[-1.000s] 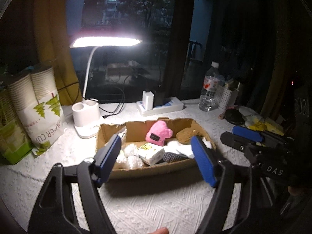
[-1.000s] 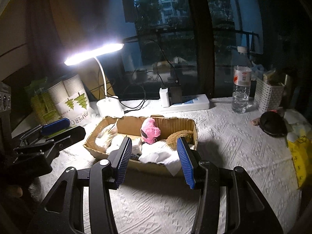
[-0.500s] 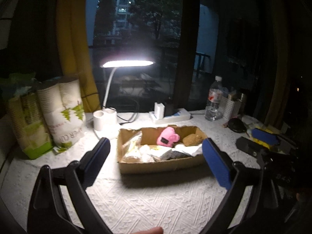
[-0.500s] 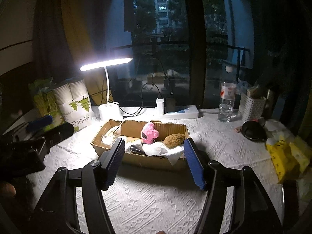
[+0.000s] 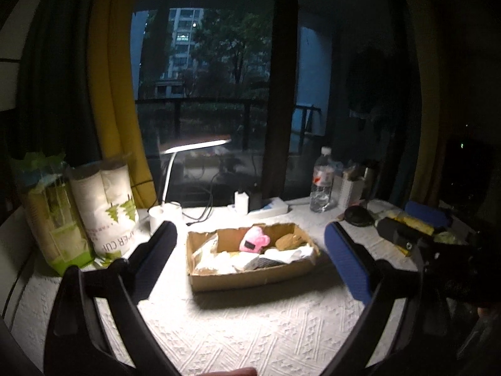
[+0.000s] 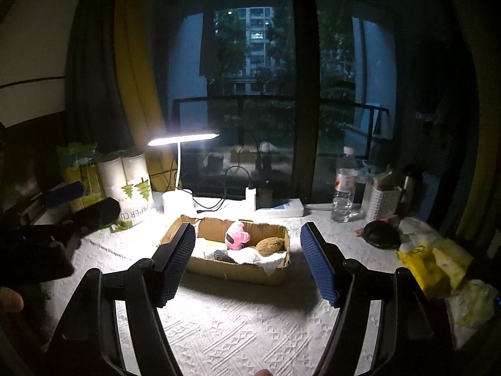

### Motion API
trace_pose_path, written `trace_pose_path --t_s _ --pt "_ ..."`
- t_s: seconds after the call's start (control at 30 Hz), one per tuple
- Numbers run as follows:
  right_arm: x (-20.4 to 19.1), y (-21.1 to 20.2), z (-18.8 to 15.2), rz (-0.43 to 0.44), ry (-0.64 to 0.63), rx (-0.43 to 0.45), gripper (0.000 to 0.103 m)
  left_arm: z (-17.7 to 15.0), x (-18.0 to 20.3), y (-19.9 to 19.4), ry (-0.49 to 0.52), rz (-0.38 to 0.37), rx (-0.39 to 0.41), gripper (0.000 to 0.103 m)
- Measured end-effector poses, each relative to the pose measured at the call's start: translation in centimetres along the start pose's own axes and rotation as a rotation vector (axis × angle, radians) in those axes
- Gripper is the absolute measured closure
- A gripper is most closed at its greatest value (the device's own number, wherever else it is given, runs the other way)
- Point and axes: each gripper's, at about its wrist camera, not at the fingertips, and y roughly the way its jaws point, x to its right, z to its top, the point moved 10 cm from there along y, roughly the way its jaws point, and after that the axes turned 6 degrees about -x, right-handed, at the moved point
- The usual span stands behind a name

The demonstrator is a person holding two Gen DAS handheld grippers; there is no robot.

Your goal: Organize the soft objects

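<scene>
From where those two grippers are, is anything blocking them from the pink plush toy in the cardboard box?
Nothing visible. Only bare white tablecloth lies between the open right gripper and the cardboard box. The pink plush toy sits exposed on top, beside a brown plush. The left gripper is equally unobstructed.

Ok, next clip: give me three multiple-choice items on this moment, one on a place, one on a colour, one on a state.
1. Where is the pink plush toy?
A. in the cardboard box
B. beside the water bottle
C. under the desk lamp

2. What colour are the pads on the right gripper fingers?
A. red
B. blue
C. yellow

3. How does the left gripper stand?
A. shut on the toy
B. shut, empty
C. open, empty

Key: 1 A, the toy sits against the box's back wall; 2 B, the ribbed pads show blue; 3 C, its fingers stand wide apart with nothing between them.
</scene>
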Motion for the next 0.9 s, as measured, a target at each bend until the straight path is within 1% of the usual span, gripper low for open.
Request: trace_pose_path --t_s 0.33,0.9 --pt "-0.4 -2.2 0.1 0.005 0.013 0.03 0.03 1.5 -0.2 -3.0 -0.002 0.025 0.058 0.007" --pt "-0.5 -2.3 0.5 0.017 0.016 0.043 0.03 1.6 0.2 -3.1 0.006 0.039 0.056 0.007"
